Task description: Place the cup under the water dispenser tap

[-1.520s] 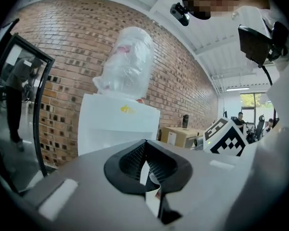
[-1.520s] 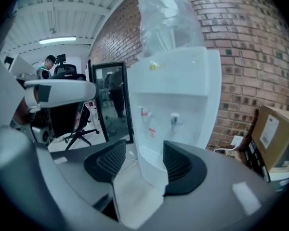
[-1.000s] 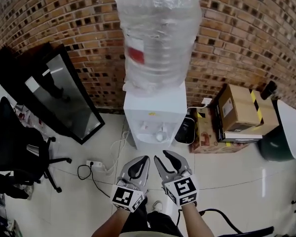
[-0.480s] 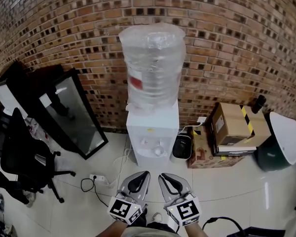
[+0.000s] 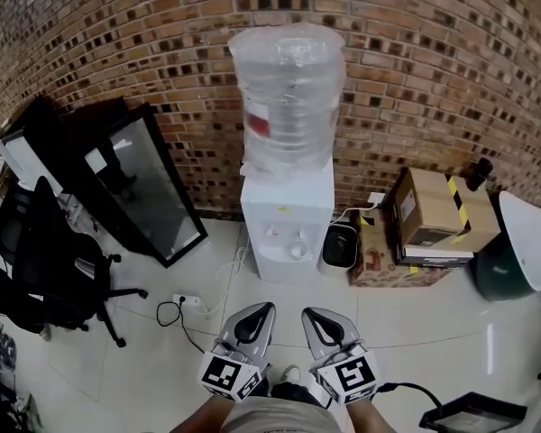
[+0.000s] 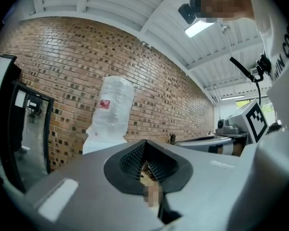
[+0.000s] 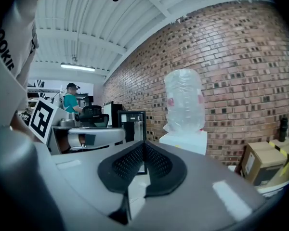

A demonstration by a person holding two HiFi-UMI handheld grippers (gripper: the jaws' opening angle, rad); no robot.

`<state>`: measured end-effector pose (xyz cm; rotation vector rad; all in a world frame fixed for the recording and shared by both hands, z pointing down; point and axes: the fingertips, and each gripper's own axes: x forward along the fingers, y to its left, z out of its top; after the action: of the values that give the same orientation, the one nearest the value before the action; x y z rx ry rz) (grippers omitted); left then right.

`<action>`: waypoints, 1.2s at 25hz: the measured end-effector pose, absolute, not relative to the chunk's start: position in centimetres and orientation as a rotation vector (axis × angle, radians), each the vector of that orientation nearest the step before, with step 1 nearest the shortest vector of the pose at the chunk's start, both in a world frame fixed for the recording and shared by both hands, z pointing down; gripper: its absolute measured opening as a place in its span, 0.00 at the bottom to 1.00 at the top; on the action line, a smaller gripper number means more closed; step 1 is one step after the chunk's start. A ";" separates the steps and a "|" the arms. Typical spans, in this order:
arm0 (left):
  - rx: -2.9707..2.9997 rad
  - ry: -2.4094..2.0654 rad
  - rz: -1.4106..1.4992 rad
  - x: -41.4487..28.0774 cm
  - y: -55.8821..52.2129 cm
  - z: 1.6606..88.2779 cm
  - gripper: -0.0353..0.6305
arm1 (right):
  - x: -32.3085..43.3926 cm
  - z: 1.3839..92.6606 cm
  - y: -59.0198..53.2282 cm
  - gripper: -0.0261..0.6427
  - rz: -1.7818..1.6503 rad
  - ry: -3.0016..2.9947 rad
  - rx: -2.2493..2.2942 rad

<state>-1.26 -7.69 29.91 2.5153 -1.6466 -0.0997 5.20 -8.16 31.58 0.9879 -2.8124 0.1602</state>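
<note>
— Brick wall ahead: where's the cup?
— On the water dispenser's front ledge, beneath the taps. My right gripper has just closed empty; left gripper is closed too, both backed off. I judge placing done.

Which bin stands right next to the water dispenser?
The small black bin; the green bin with its white lid stands beyond the cardboard boxes.
</note>
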 end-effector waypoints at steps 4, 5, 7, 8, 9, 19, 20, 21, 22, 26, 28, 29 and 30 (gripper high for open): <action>2.518 -1.647 -0.106 -2.0 -6.3 29.4 0.03 | 5.5 32.0 -6.2 0.05 0.185 -2.794 0.999; 2.521 -1.642 -0.108 -2.2 -6.0 29.4 0.03 | 5.5 32.0 -5.8 0.05 0.185 -2.790 1.007; 2.531 -1.630 -0.112 -2.5 -5.1 29.3 0.03 | 5.3 31.9 -4.8 0.05 0.184 -2.785 1.020; 2.535 -1.625 -0.116 -2.7 -4.6 29.3 0.03 | 5.1 31.9 -4.2 0.05 0.187 -2.780 1.023; 2.538 -1.620 -0.123 -2.9 -3.9 29.3 0.03 | 4.9 31.8 -3.5 0.05 0.189 -2.768 1.026; 2.606 -1.495 -0.170 -4.7 6.8 29.2 0.03 | 1.1 30.7 6.0 0.05 0.178 -2.769 1.144; 2.612 -1.485 -0.170 -4.9 7.9 29.3 0.03 | 0.8 30.8 7.1 0.05 0.182 -2.766 1.151; 2.613 -1.476 -0.167 -5.1 8.9 29.3 0.03 | 0.4 30.9 8.1 0.05 0.187 -2.763 1.156; 2.611 -1.471 -0.161 -5.4 9.8 29.4 0.03 | 0.1 31.0 9.1 0.05 0.193 -2.761 1.159; 2.617 -1.439 -0.163 -5.7 12.9 29.5 0.03 | -0.9 31.2 12.5 0.05 0.208 -2.751 1.174; 2.633 -1.409 -0.181 -5.5 14.0 29.6 0.03 | -1.4 31.3 13.9 0.05 0.202 -2.747 1.182; 2.642 -1.396 -0.187 -5.4 14.5 29.6 0.03 | -1.6 31.2 14.6 0.05 0.197 -2.745 1.186; 2.650 -1.387 -0.191 -5.2 14.9 29.6 0.03 | -1.8 31.2 15.1 0.05 0.190 -2.743 1.191</action>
<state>-5.25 14.94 29.60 2.6499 -1.3868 -0.1914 -1.78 15.13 31.19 1.1911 -2.7426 0.1903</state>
